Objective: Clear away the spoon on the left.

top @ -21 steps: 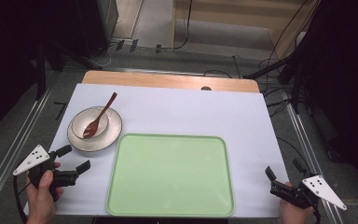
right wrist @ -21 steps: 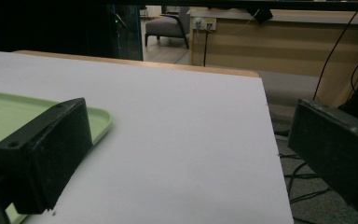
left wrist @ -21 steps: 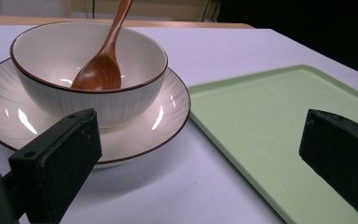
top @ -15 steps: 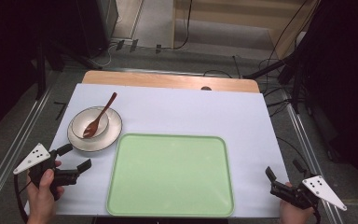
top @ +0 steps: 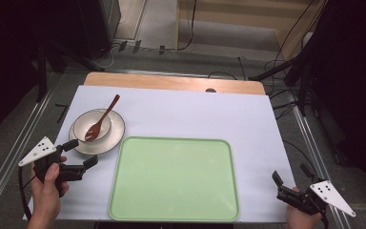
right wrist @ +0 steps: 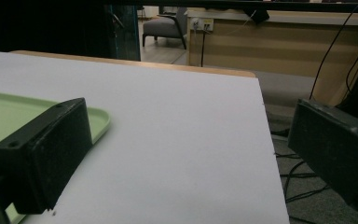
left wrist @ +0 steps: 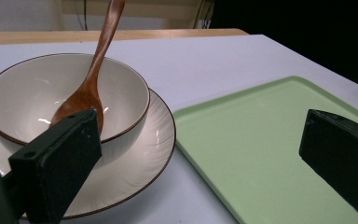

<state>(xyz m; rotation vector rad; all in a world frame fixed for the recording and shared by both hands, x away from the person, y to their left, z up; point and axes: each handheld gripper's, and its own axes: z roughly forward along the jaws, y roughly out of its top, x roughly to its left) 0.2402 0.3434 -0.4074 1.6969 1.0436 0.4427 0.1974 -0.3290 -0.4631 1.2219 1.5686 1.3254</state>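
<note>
High view: the left gripper [top: 78, 155] has edged up the bench [top: 190, 114] since a moment ago and now sits just beside the plate [top: 116, 131], jaws apart — likely lining up a grasp on the plate's near rim. The bowl [top: 82, 125] rests on that plate, the wooden spoon [top: 102, 118] leaning in it, left of the green tray [top: 174, 179]. The right gripper [top: 290, 183] has not moved, jaws apart at the bench's near right edge.

Left gripper view: the plate's [left wrist: 154, 140] rim lies between its jaws — closeness the high view hides.

Right gripper view: bare bench [right wrist: 182, 130] and a tray corner [right wrist: 98, 119] ahead.
</note>
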